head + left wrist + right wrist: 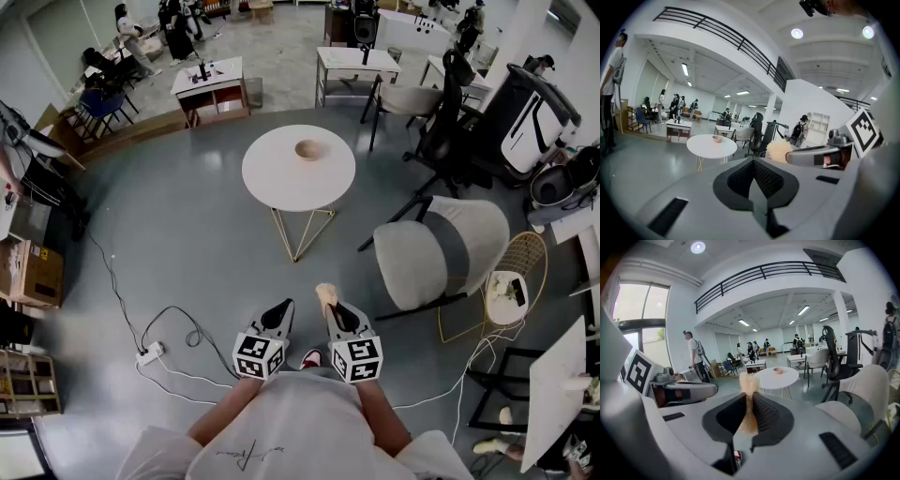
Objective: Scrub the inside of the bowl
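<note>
Gripping scrubber (749, 383) in right gripper (750, 411) | my left gripper (753, 174) jaws clenched, empty | approach step; next: reach bowl (308, 149) on counter (272, 183)

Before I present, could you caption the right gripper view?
The right gripper clamps a tan scrubber, facing the bowl on a distant round table.
</note>
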`<action>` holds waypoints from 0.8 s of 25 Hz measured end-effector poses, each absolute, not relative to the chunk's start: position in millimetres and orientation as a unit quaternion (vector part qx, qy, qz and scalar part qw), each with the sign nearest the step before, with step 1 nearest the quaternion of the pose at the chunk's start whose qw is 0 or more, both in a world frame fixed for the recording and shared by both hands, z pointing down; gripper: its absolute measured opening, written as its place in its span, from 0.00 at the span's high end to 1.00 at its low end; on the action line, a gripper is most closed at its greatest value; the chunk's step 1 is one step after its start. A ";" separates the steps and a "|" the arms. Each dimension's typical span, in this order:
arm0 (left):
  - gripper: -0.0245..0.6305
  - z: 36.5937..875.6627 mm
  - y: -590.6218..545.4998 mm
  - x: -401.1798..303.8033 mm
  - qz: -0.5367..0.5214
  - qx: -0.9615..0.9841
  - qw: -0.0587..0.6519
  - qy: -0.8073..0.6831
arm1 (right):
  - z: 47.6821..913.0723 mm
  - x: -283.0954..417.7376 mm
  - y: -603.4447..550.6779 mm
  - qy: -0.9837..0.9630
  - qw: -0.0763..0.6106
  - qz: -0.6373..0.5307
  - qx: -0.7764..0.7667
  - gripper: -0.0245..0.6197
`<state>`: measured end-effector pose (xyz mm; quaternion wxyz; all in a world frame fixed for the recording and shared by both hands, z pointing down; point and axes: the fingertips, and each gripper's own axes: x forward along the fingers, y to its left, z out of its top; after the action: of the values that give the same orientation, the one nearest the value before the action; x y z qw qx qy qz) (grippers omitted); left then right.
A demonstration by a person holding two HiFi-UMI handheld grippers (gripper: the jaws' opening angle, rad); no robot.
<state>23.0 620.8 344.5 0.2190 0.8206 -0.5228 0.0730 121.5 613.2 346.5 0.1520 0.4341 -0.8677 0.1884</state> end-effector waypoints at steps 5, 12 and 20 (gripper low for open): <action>0.96 309.1 600.9 44.5 0.029 0.848 0.190 -0.493 | 322.7 118.0 588.5 -0.880 0.110 0.165 0.431 0.88; 0.96 303.6 615.5 64.2 0.005 0.859 0.215 -0.464 | 328.0 121.6 599.0 -0.884 0.103 0.185 0.417 0.88; 0.95 319.2 603.8 33.2 0.087 0.822 0.219 -0.518 | 342.3 116.5 594.6 -0.889 0.110 0.208 0.392 0.88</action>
<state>33.2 603.8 319.2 0.2187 0.8221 -0.5185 0.0871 116.5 594.6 342.3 0.1102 0.3917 -0.8894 0.2083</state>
